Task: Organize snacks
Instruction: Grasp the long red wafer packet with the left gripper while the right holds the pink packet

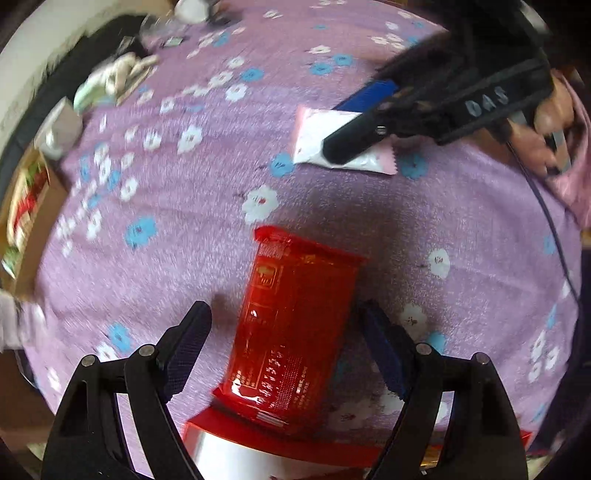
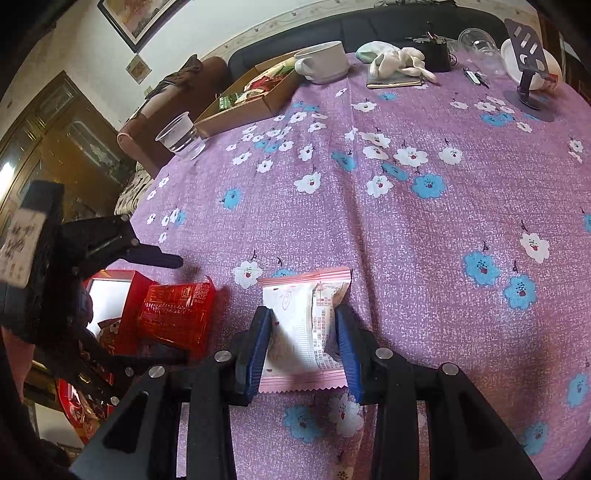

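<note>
Your left gripper (image 1: 284,343) stands wide, its fingers either side of the red snack packet (image 1: 291,325) at lower centre of the left wrist view, not touching it. The packet's near end rests on a red box (image 1: 229,435). Your right gripper (image 2: 304,347) is clamped on the pink-edged white snack packet (image 2: 301,328), low centre in the right wrist view. Both packets lie on the purple floral tablecloth (image 2: 406,221). A cardboard tray (image 2: 255,99) of snacks, a white mug (image 2: 325,62) and a clear plastic cup (image 2: 179,134) sit upper left; a dark sofa (image 2: 388,26) runs behind.

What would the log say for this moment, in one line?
left gripper: open around red packet | right gripper: shut on pink packet | purple tablecloth
</note>
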Motion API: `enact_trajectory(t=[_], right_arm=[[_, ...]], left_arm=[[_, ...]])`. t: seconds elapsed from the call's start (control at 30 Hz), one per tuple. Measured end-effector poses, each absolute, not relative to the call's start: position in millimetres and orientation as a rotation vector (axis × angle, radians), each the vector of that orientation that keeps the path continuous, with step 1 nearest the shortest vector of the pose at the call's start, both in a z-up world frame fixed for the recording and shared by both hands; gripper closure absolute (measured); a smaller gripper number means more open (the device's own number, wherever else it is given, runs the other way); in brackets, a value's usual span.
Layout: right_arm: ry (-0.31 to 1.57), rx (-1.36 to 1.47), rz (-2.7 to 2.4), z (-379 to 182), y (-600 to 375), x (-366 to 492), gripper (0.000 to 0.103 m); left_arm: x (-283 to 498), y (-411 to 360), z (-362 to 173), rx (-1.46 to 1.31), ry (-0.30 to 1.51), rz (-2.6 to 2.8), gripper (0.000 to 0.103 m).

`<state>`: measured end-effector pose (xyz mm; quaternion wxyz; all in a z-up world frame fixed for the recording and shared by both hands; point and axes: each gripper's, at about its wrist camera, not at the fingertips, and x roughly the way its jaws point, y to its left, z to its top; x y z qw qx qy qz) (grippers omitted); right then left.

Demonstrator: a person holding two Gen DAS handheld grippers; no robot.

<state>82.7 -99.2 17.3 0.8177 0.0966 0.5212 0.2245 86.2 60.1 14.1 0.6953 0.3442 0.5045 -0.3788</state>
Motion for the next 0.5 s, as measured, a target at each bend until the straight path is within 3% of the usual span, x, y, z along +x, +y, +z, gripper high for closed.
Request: enact_trajectory(t=[0.17, 0.27, 0.43, 0.5], right_arm=[[1.113, 0.219, 0.478, 17, -100, 83, 0.066], [1.113, 0.218, 0.477, 17, -100, 83, 0.066], [1.106, 0.177, 0.466, 18, -95, 81, 0.066], [1.103, 0.155, 0.458, 18, -93, 79, 0.066]], left_arm=[[91, 67, 12, 0.656, 1.198, -0.786, 0.02], [87, 67, 12, 0.609, 1.227, -0.726, 0.026], [67, 63, 18, 0.543, 1.261, -0.626, 0.055], [60, 59, 17, 0.506, 1.272, -0.561, 0.057]])
